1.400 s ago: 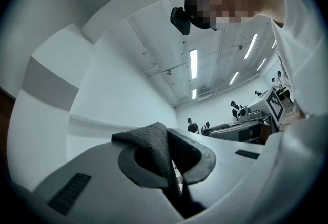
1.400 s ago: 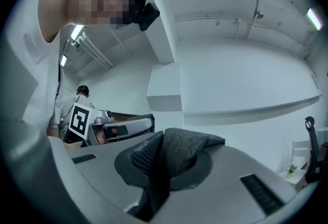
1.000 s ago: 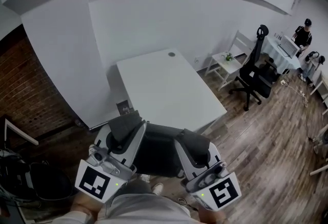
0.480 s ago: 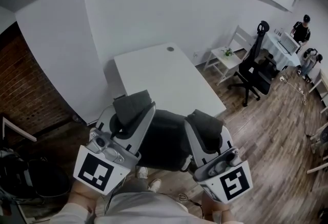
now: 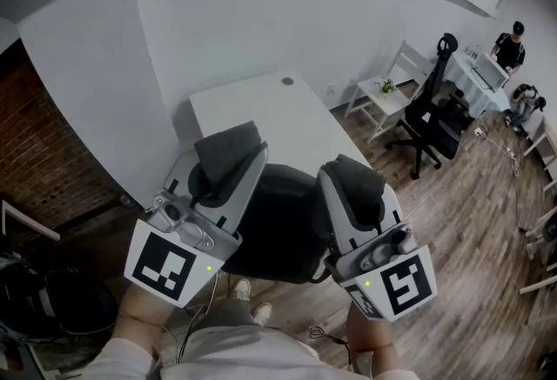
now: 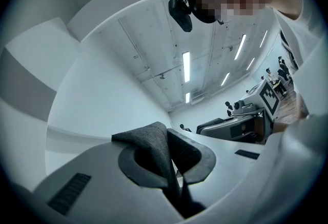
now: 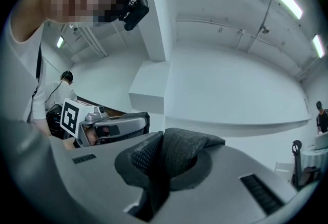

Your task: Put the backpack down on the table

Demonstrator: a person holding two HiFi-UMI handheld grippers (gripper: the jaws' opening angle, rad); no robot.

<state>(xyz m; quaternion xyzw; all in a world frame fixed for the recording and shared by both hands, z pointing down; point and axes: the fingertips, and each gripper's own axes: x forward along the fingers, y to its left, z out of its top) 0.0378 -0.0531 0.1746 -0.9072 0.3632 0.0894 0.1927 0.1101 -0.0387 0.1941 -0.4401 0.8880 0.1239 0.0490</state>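
A dark grey backpack (image 5: 278, 226) hangs between my two grippers, in front of the near edge of the white table (image 5: 261, 122). My left gripper (image 5: 228, 150) is shut on a fold of the backpack's grey fabric (image 6: 154, 148), which bulges out over the jaws. On the other side my right gripper (image 5: 352, 185) is shut on another fold of the same fabric (image 7: 177, 154). Both point slightly upward. The lower part of the backpack is hidden behind the grippers. In the left gripper view my left gripper (image 6: 171, 169) shows its jaws pinching the cloth; so does my right gripper (image 7: 159, 169) in its own view.
A black office chair (image 5: 431, 122) and a small white side table with a plant (image 5: 383, 98) stand right of the table. A person (image 5: 509, 48) stands at a desk at the far right. A brick wall (image 5: 43, 170) lies left, wooden floor (image 5: 452, 239) below.
Both grippers have carried the backpack up and forward, toward the table's near edge. Their grip on the fabric has not changed.
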